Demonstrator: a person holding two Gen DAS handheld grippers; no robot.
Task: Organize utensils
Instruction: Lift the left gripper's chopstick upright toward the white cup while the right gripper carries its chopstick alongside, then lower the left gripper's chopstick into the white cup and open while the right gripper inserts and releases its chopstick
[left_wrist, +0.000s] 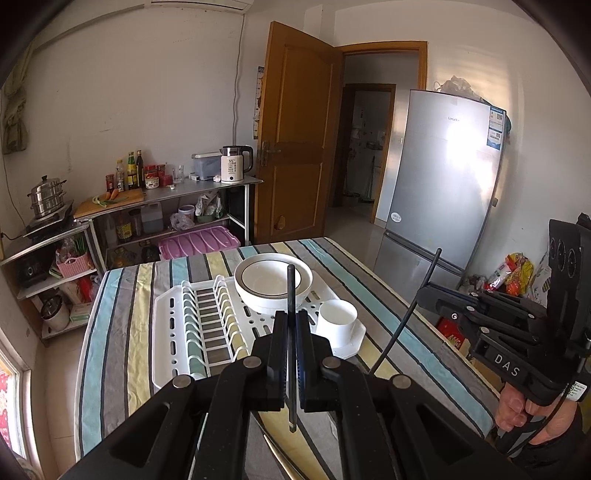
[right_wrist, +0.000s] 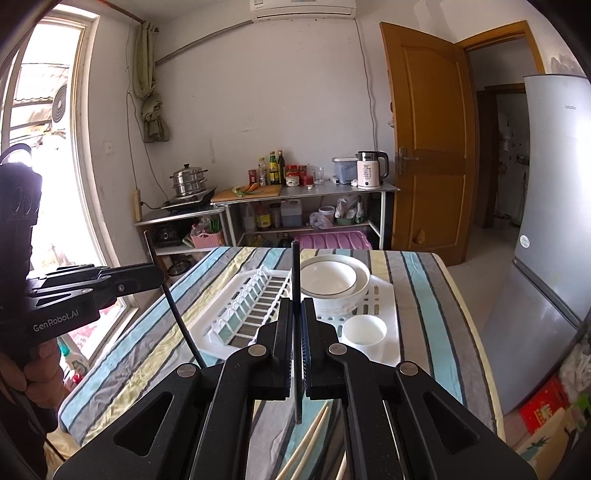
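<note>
Both pictures are bright with daylight. In the right wrist view the light comes in through a tall window (right_wrist: 48, 155) on the left side, and the glass is so bright it looks washed out white. In the left wrist view the sun makes a big shiny glare patch on the silver fridge (left_wrist: 454, 173). The white bowl (left_wrist: 273, 284) and white rack (left_wrist: 207, 325) on the striped counter (left_wrist: 122, 332) look clean and sharp. The black fingers (right_wrist: 284, 354) up close are dark, with little detail. Straight lines like the door (left_wrist: 295, 129) bend near the edges, and the corners are black and round.
</note>
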